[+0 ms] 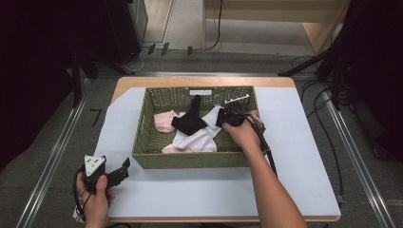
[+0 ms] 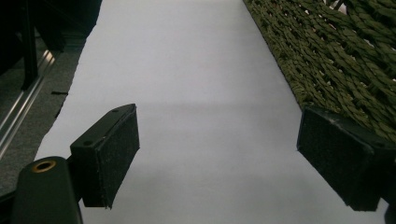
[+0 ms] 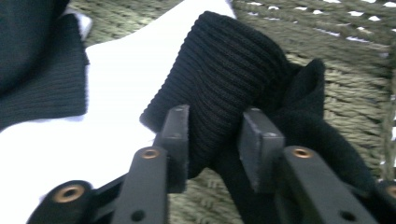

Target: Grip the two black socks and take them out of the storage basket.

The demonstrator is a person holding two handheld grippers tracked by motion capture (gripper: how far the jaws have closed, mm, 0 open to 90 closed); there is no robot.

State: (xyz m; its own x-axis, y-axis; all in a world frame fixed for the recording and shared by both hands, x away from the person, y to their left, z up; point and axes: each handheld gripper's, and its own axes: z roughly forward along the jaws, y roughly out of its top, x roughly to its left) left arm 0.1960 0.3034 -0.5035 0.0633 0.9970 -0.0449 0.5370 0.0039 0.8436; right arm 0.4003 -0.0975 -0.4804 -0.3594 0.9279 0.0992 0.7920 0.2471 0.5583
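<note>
Both fingers (image 3: 177, 140) pinch the black sock (image 3: 229, 79) between them.

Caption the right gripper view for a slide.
Right gripper pinching a bunched black sock above the woven basket, white sock beside.

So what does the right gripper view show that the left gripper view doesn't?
Right gripper view: the right gripper pinching a black ribbed knit sock between its pads, with white fabric beneath, inside the basket. Left gripper view: the left gripper with jaws wide apart and nothing between them, over the pale grey table sheet. Both share the olive-green woven basket, seen from inside in one and from outside in the other.
</note>
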